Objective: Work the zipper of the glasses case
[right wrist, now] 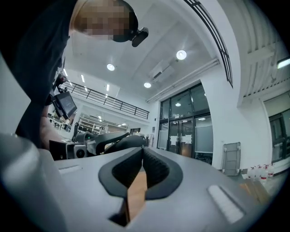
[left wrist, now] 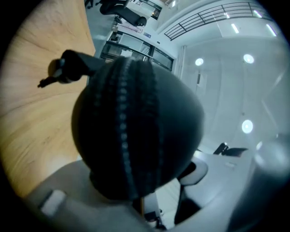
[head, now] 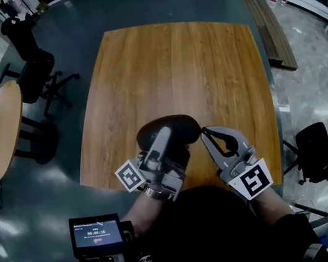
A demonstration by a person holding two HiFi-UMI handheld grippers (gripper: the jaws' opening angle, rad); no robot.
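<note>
The black oval glasses case (head: 167, 130) sits over the near part of the wooden table (head: 171, 63). My left gripper (head: 166, 135) is shut on it across its body, one grey finger (head: 160, 146) lying over the top. In the left gripper view the case (left wrist: 136, 122) fills the frame, with its zipper (left wrist: 121, 113) running down the middle. A dark tab (left wrist: 68, 65) sticks out at the case's far end. My right gripper (head: 203, 134) is shut, its tips touching the case's right end. In the right gripper view its tips (right wrist: 144, 148) meet just before the case (right wrist: 129, 141). Whether they pinch the pull stays hidden.
The table's near edge (head: 161, 187) lies just under both grippers. On the blue floor to the left are a round table (head: 0, 128) and a black office chair (head: 30, 69). Another chair (head: 321, 149) stands at the right. A small screen (head: 96, 233) hangs at my left side.
</note>
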